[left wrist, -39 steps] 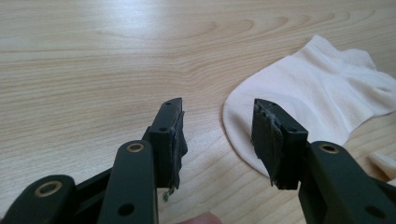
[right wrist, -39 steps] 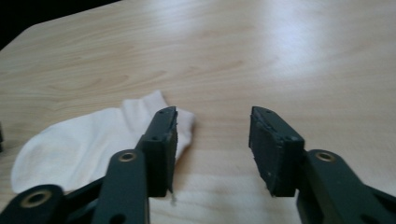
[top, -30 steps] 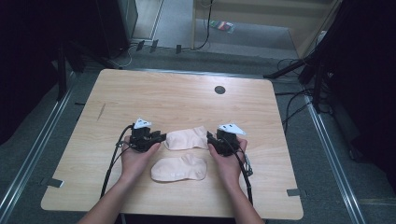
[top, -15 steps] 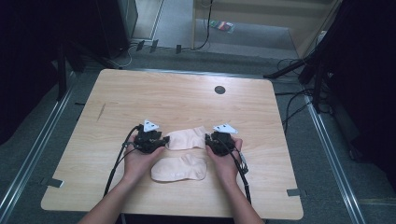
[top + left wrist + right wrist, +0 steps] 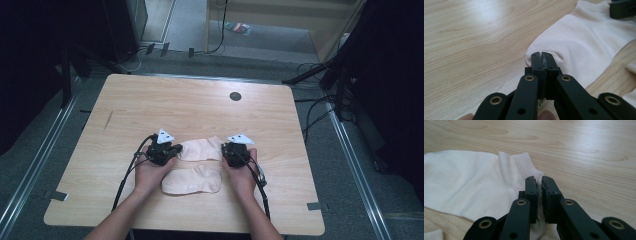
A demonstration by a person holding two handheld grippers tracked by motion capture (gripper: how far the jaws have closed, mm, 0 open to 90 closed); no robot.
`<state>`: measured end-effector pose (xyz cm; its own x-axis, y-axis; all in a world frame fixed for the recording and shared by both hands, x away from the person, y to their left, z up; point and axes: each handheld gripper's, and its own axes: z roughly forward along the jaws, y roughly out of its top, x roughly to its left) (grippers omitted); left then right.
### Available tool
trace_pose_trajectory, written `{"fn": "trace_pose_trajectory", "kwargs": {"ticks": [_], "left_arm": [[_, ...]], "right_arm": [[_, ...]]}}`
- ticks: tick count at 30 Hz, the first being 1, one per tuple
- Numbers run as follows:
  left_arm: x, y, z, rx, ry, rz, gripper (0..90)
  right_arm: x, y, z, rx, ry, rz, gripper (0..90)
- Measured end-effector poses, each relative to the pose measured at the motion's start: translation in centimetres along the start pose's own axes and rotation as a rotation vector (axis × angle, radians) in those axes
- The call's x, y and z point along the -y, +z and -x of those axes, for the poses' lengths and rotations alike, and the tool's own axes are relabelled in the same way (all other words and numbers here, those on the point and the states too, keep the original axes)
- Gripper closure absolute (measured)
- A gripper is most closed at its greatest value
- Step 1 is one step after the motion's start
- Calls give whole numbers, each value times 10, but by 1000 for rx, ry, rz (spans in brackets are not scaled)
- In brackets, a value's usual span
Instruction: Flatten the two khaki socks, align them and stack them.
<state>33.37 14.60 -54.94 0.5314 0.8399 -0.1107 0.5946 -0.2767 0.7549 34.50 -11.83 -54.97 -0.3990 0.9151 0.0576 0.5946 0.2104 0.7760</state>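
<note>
Broadly, a wooden table (image 5: 200, 100) is taking up most of the high view, with a small dark round hole (image 5: 235, 96) sitting near its far edge and dark cables trailing over the grey floor (image 5: 320, 55) beyond. Two pale socks are lying near the person's side of the table: the far sock (image 5: 201, 149) is stretching flat between the two hands, and the near sock (image 5: 192, 180) is lying just beside it, closer to the person and untouched.

The left gripper (image 5: 165, 150) is pinching the rounded toe end of the far sock. In the left gripper view its jaws have just been closing and are now standing pressed together, with a small fold of toe fabric (image 5: 541, 55) caught between the tips. The right gripper (image 5: 234, 151) is gripping the opposite end; in the right gripper view its jaws have likewise just been closing and are now nearly together, with the ribbed cuff (image 5: 524, 163) bunching up between them.

Holding the sock by both ends is probably serving to keep it taut and flat, so it can be lifted as one piece and laid squarely over the near sock, judging by how closely the pair is lying. Each grip is taking only the very edge of the fabric, so a careless pull could be slipping the cloth free.
</note>
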Motion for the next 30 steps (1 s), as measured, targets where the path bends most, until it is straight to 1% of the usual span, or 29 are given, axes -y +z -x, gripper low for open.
{"fn": "trace_pose_trajectory", "kwargs": {"ticks": [1,2,3,6,7,8,9,10,11,12,13,14,15,16,17,18,21,22,23,24,25,27,30], "left_arm": [[0,0,0,0,0,0,900],[1,-1,-4,7,-22,2,900],[1,-1,-4,7,-22,2,900],[3,-3,-10,30,-64,7,900],[3,-3,-11,32,-75,11,900],[4,-4,-12,33,-74,11,900],[4,-4,-12,33,-74,11,900],[4,-4,-11,39,-75,14,900],[4,-5,-11,48,-66,18,900],[4,-6,-11,52,-71,21,900],[4,-7,-13,66,-79,26,900],[4,-7,-14,70,-92,31,900],[4,-7,-14,70,-92,31,900],[5,-10,-17,88,-114,43,900],[5,-10,-17,88,-114,43,900],[5,-12,-17,97,-121,53,900],[6,-14,-16,98,-117,63,900],[6,-16,-16,100,-113,66,900],[7,-18,-16,104,-117,69,900],[7,-18,-16,104,-117,69,900],[7,-21,-17,103,-120,79,900],[7,-22,-18,105,-123,83,900],[5,-31,-18,109,-120,106,900]], "right_arm": [[1,-1,1,-3,6,0,853],[1,-2,2,-1,10,-1,855],[1,-2,2,-1,10,-1,855],[3,-5,5,4,24,3,859],[4,-5,6,-3,32,3,859],[5,-6,7,-15,47,3,859],[5,-6,7,-15,47,3,859],[5,-7,8,-25,58,3,859],[7,-9,10,-50,61,10,861],[7,-10,10,-56,61,18,861],[8,-11,10,-57,56,24,862],[8,-12,9,-61,56,35,862],[8,-12,9,-61,56,35,862],[9,-13,10,-69,63,47,862],[9,-14,9,-68,69,45,862],[9,-14,10,-73,72,50,862],[8,-16,9,-75,72,53,862],[8,-16,9,-77,69,57,862],[7,-19,7,-84,68,68,863],[7,-19,7,-84,68,68,863],[6,-22,6,-85,72,80,863],[5,-23,6,-86,71,86,863],[1,-28,3,-94,66,105,863]]}}
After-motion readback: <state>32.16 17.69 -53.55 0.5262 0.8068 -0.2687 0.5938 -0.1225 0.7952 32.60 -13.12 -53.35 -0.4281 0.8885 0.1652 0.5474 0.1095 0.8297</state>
